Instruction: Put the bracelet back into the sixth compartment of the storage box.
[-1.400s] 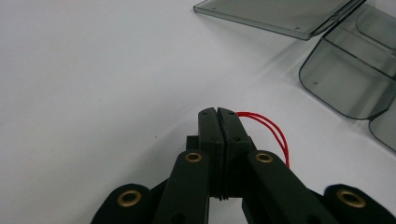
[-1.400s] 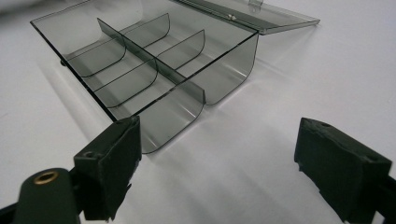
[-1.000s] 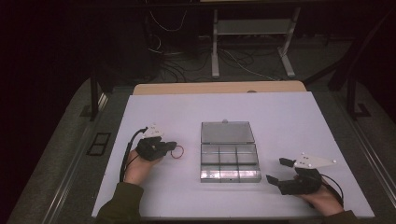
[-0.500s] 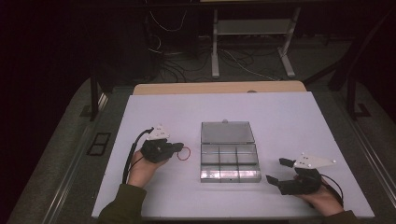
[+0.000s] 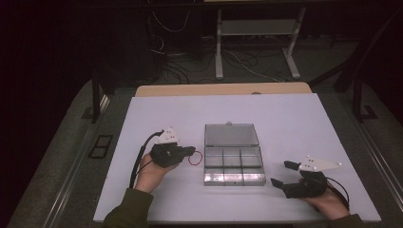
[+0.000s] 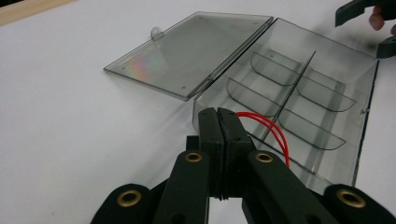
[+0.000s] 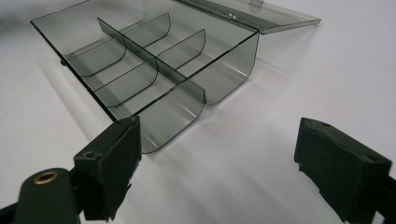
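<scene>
A clear plastic compartment box [image 5: 233, 176] lies in the middle of the white table, its lid [image 5: 231, 134] folded flat open behind it. My left gripper [image 5: 191, 151] is just left of the box, shut on a thin red loop [image 5: 196, 160] that hangs from its tips. In the left gripper view the jaws [image 6: 218, 116] are pressed together, and the red loop [image 6: 276, 134] arcs out over the box's near compartments [image 6: 299, 88]. My right gripper [image 5: 280, 173] rests open on the table right of the box. Nothing lies between its jaws [image 7: 224, 163], and the box wall [image 7: 229, 70] is ahead.
The box compartments look empty. Its open lid [image 6: 196, 51] lies flat on the white table top [image 5: 285, 123]. A wooden strip [image 5: 223, 89] runs along the table's far edge. Beyond it, cables and a metal stand [image 5: 256, 28] sit on the dark floor.
My left gripper has moved right, toward the box, carrying the red loop and rising slightly. The right gripper has stayed where it was.
</scene>
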Demonstrator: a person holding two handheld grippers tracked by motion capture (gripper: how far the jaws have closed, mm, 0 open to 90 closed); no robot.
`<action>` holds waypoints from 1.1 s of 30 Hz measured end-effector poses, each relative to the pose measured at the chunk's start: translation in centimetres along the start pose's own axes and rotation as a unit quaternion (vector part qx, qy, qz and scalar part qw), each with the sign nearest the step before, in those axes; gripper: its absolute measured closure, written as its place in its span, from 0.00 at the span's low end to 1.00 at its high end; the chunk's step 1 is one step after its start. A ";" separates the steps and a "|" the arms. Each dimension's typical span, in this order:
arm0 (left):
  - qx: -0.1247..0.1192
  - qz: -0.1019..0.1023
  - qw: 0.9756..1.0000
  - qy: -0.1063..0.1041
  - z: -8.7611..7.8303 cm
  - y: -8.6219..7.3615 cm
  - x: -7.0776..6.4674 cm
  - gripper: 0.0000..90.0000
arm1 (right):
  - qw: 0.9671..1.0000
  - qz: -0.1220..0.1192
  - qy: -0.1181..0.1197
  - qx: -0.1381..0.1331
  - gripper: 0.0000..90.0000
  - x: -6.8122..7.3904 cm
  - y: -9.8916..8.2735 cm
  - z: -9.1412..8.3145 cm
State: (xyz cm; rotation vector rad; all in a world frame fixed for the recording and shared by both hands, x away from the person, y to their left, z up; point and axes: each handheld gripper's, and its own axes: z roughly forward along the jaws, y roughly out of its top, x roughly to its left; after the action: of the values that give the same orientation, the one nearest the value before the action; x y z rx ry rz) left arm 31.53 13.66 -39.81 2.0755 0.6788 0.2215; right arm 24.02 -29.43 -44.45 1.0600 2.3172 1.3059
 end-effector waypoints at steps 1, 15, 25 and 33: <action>-0.002 -0.001 1.000 -0.003 0.1 0.1 -0.2 0.98 | 1.000 0.000 0.000 0.000 0.16 0.0 0.0 0.0; -0.003 0.021 0.999 -0.031 2.1 1.9 -2.1 0.98 | 1.000 0.004 0.000 -0.002 0.16 0.0 0.0 0.0; 0.007 0.047 0.997 -0.057 4.8 3.3 -4.0 0.98 | 1.000 0.007 0.001 -0.003 0.16 -0.1 0.0 -0.1; 0.014 0.067 0.994 -0.080 7.0 4.5 -5.6 0.98 | 1.000 0.007 0.002 -0.004 0.16 -0.1 0.0 -0.1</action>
State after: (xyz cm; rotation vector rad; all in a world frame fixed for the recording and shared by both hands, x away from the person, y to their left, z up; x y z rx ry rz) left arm 31.44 3.63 -39.58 2.1414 0.4500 0.1206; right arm 24.02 -29.55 -44.42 1.0751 2.3088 1.3218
